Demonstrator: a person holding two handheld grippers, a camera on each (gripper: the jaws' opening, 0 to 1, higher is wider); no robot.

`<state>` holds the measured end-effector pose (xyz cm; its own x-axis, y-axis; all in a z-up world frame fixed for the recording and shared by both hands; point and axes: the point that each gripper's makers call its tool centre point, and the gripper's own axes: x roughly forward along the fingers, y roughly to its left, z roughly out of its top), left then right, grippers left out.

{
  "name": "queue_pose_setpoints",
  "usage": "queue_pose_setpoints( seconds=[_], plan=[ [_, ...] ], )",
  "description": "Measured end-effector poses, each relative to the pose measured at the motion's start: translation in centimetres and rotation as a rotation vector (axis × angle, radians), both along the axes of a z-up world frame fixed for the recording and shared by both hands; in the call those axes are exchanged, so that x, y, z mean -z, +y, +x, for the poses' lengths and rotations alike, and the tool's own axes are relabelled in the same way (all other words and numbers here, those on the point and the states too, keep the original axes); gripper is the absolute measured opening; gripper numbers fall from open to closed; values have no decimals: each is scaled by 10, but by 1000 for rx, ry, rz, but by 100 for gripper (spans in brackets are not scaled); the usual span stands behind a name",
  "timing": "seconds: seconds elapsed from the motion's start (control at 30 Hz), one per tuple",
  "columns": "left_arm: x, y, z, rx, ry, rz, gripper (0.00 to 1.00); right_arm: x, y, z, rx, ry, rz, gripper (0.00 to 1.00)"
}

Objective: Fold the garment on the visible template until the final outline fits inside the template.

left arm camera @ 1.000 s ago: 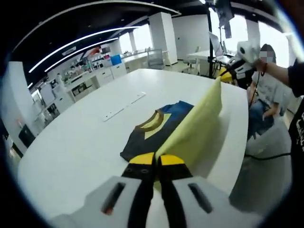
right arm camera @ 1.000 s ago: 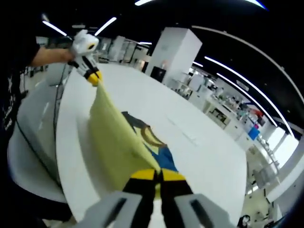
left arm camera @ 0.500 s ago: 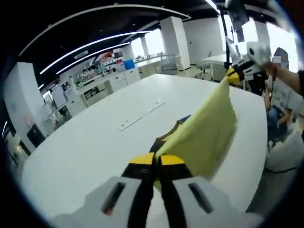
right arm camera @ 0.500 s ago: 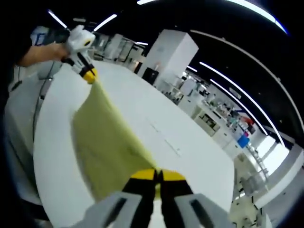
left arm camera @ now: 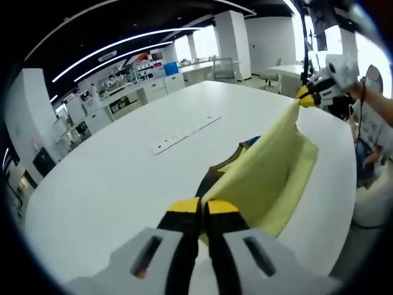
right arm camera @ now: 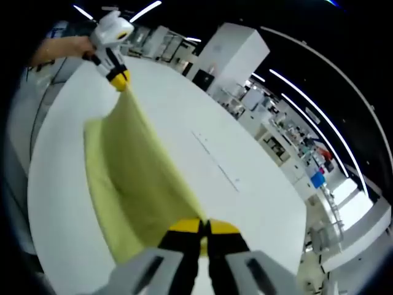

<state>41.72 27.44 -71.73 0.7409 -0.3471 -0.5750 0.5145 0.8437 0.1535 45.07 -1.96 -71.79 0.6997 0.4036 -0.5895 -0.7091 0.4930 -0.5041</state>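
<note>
A yellow-green cloth [left arm camera: 270, 172] is stretched between both grippers above the white table [left arm camera: 104, 178]. My left gripper [left arm camera: 201, 212] is shut on one corner of it at the bottom of the left gripper view. The right gripper [left arm camera: 305, 95] pinches the far corner there. Under the raised cloth a dark garment part [left arm camera: 212, 175] with a tan collar band and a bit of blue [left arm camera: 250, 142] peeks out. In the right gripper view my right gripper [right arm camera: 204, 228] is shut on the yellow-green cloth [right arm camera: 138, 178], and the left gripper [right arm camera: 118, 77] holds its far corner. The cloth's lower fold rests on the table [right arm camera: 245, 203].
A thin white strip [left arm camera: 184, 130] lies across the table's middle, the same strip [right arm camera: 215, 161] in the right gripper view. A person [left arm camera: 374, 117] sits past the table's right edge. A hand [right arm camera: 61, 48] holds the left gripper. Office desks and pillars stand beyond the table.
The stretched yellow-green cloth has come further over the dark garment, which now shows far less. Its lower fold has settled onto the table. Both grippers stay shut on their corners.
</note>
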Motion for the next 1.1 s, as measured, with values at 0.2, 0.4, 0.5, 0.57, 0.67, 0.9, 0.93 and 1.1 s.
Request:
queue_pose_setpoints(
  seconds=[0.2,0.4,0.5,0.57,0.67,0.9,0.93,1.1],
  plan=[
    [25,4,22,-36,25,-12,0,19,2,17,50,12,-26,0],
    [44,3,34,-48,51,-6,0,42,4,27,68,51,-70,0],
    [56,6,44,-52,61,0,0,52,4,36,76,62,-76,0],
    [64,6,47,-58,69,5,0,56,5,40,90,73,-63,0],
    [77,8,54,-93,86,-28,0,67,6,53,111,90,-36,0],
    [100,14,66,-134,97,-65,2,87,9,65,130,140,1,0],
    [100,15,69,-122,70,-51,3,89,8,65,134,151,5,0],
    [107,16,72,-104,54,-17,9,102,6,72,173,196,51,0]
  ],
)
